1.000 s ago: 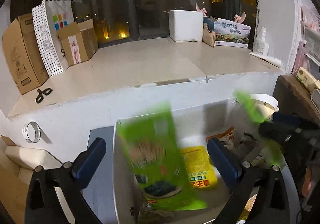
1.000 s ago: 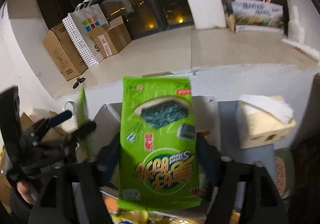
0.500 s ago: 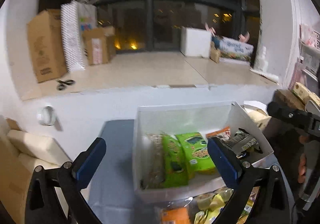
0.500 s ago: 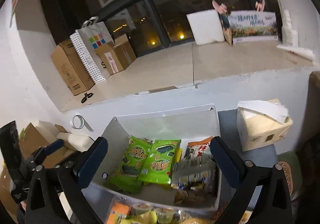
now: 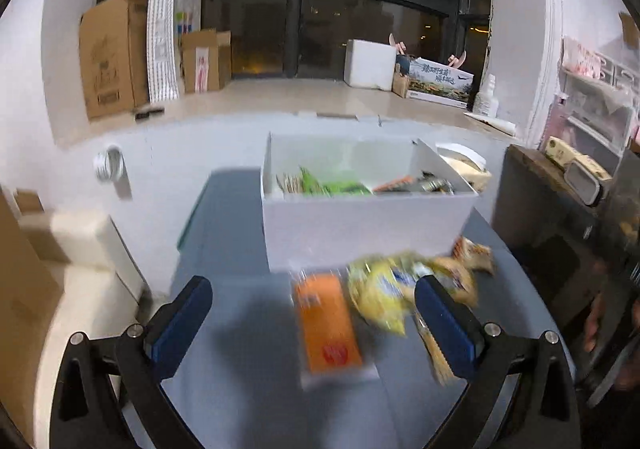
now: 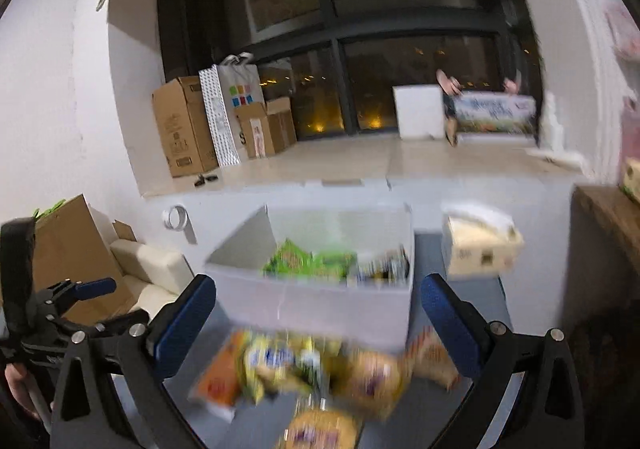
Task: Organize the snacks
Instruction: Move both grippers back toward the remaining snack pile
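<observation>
Snack packets are seen heaped on the grey tabletop (image 5: 248, 389), just in front of the white rectangular storage bin (image 5: 360, 233). Nearest the left gripper (image 5: 312, 313) lies a flat orange packet with a clear sealed edge (image 5: 330, 325); beside it, a crumpled yellow bag (image 5: 380, 293) and a tan-orange bag (image 5: 472, 253) touching the bin's front wall. Motion blur is heavy, so print and exact outlines cannot be read.

Bin contents: green seaweed-style packets (image 6: 308, 261) to the left and middle, darker mixed packets (image 6: 384, 265) to the right, all lying below the rim.

Left gripper: jaws spread wide, nothing between the pads, held above the orange packet. Right gripper (image 6: 316, 317): jaws at full spread, having just been opening, nothing held between them; the loose pile (image 6: 304, 365) is framed below.

Handling, as judged: the packets look light, thin-walled and air-filled, so they should yield and crackle under pressure; contents are likely brittle. Film surfaces are probably slick. The orange packet appears flatter and stiffer than the others and would best be taken across its narrow width near mid-length, or by the sealed end. The puffed yellow bag would better be pinched at a crimped seam than across its belly, to avoid crushing or slipping.

A beige tissue box (image 6: 480, 245) is noted right of the bin.
</observation>
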`<state>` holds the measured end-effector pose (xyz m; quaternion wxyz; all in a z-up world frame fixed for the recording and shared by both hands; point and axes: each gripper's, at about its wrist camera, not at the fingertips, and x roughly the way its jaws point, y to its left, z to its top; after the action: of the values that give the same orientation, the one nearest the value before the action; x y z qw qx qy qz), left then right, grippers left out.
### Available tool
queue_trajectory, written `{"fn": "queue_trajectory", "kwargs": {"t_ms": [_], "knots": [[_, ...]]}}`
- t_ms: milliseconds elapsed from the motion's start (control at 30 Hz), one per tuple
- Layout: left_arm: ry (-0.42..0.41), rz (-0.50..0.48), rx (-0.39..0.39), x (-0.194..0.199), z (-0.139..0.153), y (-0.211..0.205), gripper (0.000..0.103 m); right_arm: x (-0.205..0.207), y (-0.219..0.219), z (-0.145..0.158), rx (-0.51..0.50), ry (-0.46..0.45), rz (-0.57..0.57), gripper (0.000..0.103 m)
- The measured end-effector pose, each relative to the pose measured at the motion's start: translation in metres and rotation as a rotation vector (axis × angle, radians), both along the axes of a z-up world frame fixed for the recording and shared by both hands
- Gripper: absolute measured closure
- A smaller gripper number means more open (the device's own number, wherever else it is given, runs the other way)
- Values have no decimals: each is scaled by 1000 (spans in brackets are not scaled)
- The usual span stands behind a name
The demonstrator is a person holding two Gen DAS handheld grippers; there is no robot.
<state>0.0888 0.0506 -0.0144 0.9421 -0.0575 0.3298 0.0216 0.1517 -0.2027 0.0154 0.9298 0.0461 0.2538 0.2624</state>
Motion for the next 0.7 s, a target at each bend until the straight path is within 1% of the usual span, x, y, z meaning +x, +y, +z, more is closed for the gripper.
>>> {"fn": "queue_trajectory", "kwargs": {"t_ms": [67,133,233,300,367,433,533,633,700], "knots": [[10,8,-11,-13,-6,-2,0,-14,-7,-21,23,49,-5,0],[18,2,1,-21,-9,-4,0,-22,-10,-42,23,95,-6,0],[14,4,54,-31,-9,-11,0,-16,-9,-65,-8,177,-4,0],[1,24,99,-36,-8,-17,0,-10,-9,-73,20,213,14,0],[-12,13,125,-39,-9,-22,0,0,-8,-81,48,246,39,0],[-11,-16,115,-39,-11,-25,0,10,-2,-89,35,285,47,0],[-8,-33,97,-39,-14,-29,0,26,8,-96,42,309,81,0],[-17,-60,84,-41,-15,-34,0,47,23,-103,-11,358,62,0],[-15,-70,68,-41,-17,-34,0,58,27,-106,-2,364,51,0]]}}
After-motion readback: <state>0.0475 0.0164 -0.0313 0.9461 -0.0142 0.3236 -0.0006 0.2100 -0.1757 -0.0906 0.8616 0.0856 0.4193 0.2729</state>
